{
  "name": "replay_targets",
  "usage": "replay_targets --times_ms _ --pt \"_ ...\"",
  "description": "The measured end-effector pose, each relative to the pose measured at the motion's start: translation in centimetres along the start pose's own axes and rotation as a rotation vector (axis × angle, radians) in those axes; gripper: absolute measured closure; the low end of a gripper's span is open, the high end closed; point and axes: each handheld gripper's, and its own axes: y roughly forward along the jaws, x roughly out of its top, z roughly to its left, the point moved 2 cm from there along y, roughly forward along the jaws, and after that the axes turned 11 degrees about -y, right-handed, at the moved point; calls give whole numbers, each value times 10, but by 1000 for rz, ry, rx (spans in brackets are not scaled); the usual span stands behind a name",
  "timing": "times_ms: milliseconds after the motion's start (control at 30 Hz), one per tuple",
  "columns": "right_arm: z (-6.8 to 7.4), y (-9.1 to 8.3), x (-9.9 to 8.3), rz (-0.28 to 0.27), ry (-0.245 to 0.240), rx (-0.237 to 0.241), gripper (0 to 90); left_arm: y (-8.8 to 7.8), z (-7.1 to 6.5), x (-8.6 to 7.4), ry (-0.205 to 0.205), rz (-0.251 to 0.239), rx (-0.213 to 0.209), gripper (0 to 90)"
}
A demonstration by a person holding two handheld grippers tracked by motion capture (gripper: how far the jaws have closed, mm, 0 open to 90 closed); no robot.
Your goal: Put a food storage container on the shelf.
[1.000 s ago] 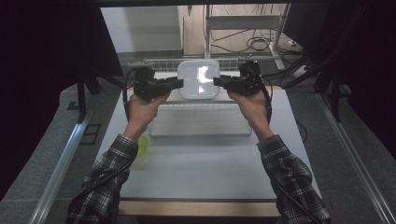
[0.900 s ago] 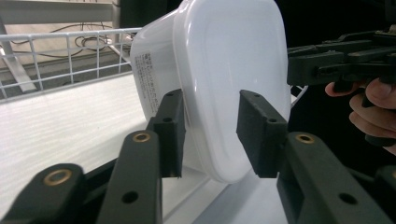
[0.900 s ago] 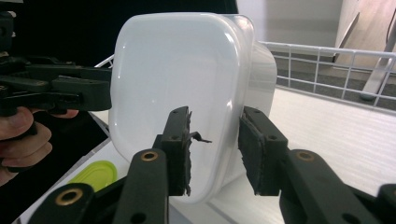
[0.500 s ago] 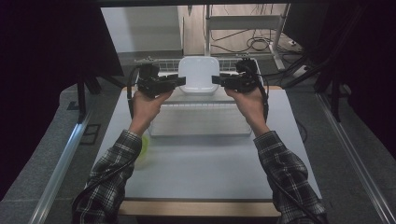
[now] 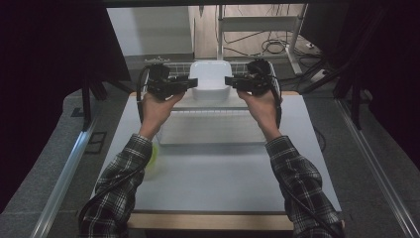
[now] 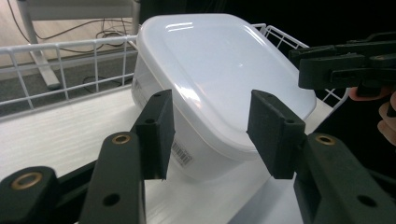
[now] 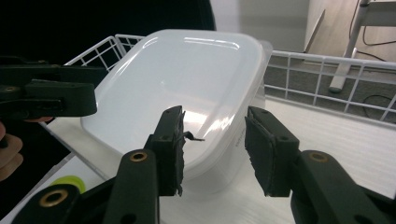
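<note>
A white lidded plastic container [image 5: 210, 79] stands at the far end of the table, on a white surface ringed by a white wire basket [image 6: 60, 46]. My left gripper [image 5: 192, 84] is at its left side and my right gripper [image 5: 230, 80] at its right, both open. In the left gripper view the container [image 6: 219, 70] sits just beyond the open gripper [image 6: 210, 135], with its barcode label facing me. In the right gripper view the container [image 7: 187, 79] lies just past the open gripper [image 7: 215, 149]; no pad clearly presses on it.
A white rectangular tray [image 5: 213, 128] lies on the grey tabletop [image 5: 218, 183] in front of the container. A yellow-green object [image 5: 152, 159] sits by the left forearm, also seen as a yellow-green disc [image 7: 70, 183]. Dark curtains hang on both sides; shelving legs and cables stand behind.
Both hands and the container have shifted a little toward the table's far edge. The container looks lower and smaller than a second ago.
</note>
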Motion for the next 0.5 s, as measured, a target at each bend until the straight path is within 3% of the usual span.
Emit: replay_targets --times_ms 167,300,467,500 --pt "-3 5 1 -12 7 -20 563 4 2 4 3 -12 26 475" --pt "-6 7 2 -21 -3 -30 517 8 6 5 -22 -26 25 442" --pt "-9 5 0 -37 -19 -17 427 8 6 5 -3 -35 45 384" --pt "-8 2 -1 -49 -20 4 395 7 5 4 -11 -41 22 329"
